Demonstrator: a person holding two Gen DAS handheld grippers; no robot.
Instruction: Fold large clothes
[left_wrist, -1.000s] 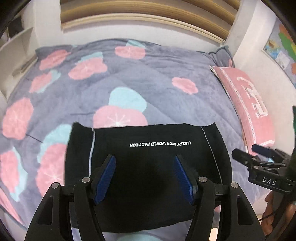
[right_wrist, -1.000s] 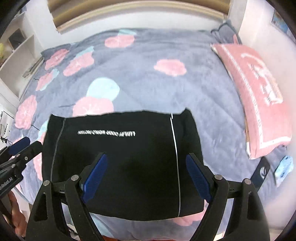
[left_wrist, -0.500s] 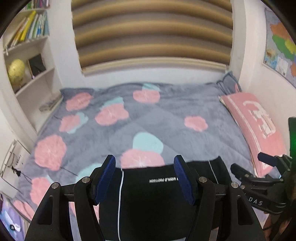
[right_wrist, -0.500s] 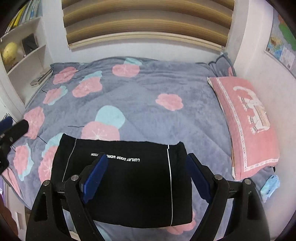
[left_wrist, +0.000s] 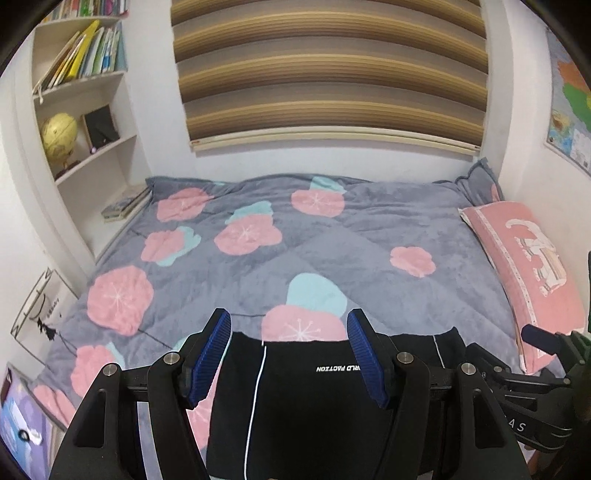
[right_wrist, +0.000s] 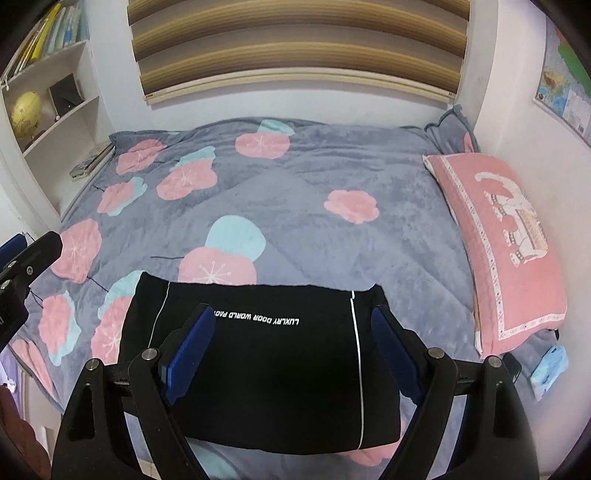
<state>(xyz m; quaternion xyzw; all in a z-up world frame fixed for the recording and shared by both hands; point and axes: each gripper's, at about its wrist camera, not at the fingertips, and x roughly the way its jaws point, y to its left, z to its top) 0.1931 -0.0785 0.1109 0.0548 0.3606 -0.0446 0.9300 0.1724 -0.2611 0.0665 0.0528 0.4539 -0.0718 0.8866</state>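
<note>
My left gripper (left_wrist: 288, 354) is wide open and holds nothing. My right gripper (right_wrist: 293, 345) is wide open and empty too. The black garment (right_wrist: 266, 362) lies folded flat near the front edge of the bed (right_wrist: 295, 206). If I bump it, the neat fold could come undone, or it could slide off the edge.

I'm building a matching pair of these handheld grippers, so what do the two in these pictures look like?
Both look alike. The left gripper and the right gripper have matte black angular linkage arms joined by round silver pivot pins. Each finger carries a long, ribbed blue pad. In the left wrist view the right gripper's side bears white letters, partly readable as "AS". No cables show.
</note>
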